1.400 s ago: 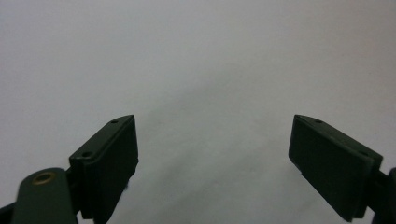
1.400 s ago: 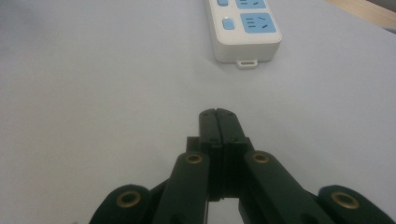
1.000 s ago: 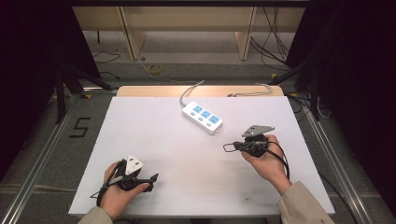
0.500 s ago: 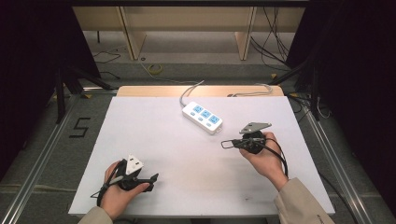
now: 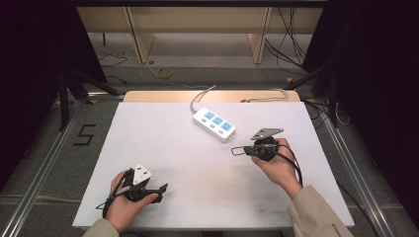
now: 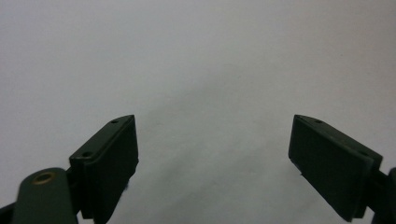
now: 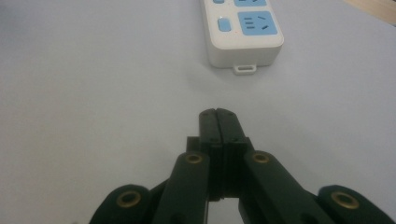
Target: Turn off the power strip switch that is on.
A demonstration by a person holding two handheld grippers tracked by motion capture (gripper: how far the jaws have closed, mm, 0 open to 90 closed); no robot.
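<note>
Nearest the person, the left tool lies low over the front left part of the table, gripped by the left hand close to the near edge, with its tip pointing toward the right. Its jaws stand wide apart with nothing between them, and in the left gripper view the left tool looks out over bare white surface only. Open room spreads all around it: the whole left half of the table is free, and the middle between the two hands is free as well. Farther in and to the right, the right hand holds the right tool just above the table, well in from the right edge, the forearm and sleeve coming in from the bottom right corner. This tool points left and slightly away from the person, toward the power strip. In the right gripper view the right tool has its jaws pressed flat together and grips nothing. Beyond its tip lies a short stretch of bare table, then the near end of the power strip, white with blue sockets and a small tab on its end. The strip lies slantwise near the far middle of the table, apart from both tools, and its grey cable runs off over the far edge.
</note>
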